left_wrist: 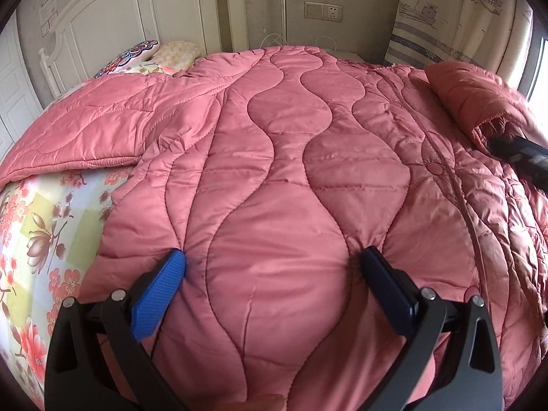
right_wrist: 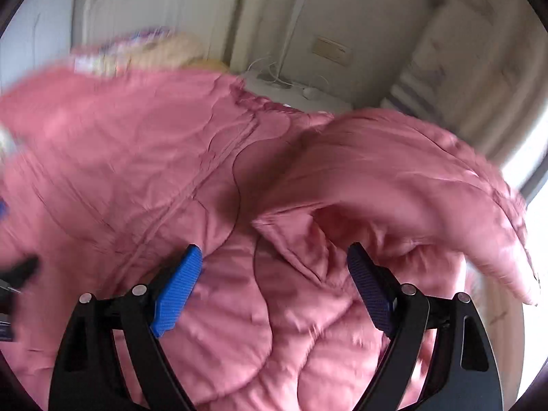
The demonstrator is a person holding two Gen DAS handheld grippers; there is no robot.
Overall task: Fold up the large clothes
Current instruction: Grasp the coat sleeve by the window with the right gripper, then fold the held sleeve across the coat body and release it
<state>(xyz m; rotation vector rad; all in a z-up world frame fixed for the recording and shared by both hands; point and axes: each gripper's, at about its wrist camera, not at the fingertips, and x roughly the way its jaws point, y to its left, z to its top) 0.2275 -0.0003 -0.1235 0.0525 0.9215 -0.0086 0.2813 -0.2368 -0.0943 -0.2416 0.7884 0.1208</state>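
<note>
Both grippers stand wide open, holding nothing. Left gripper [left_wrist: 274, 263] presses its blue fingertips [left_wrist: 173, 267] into the pink quilted coat [left_wrist: 291, 157], which lies flat on the floral bedsheet [left_wrist: 44, 233], long axis running 6 to 12 o'clock toward the headboard [left_wrist: 137, 10]. Right gripper [right_wrist: 274, 260] hovers over a blurred sleeve [right_wrist: 394, 178] at 2 o'clock.

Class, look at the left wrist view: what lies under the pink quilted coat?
Under the coat a floral bedsheet shows at the left edge. Behind it, pillows lean at the headboard. The sheet beneath the coat's middle is covered and cannot be seen.
</note>
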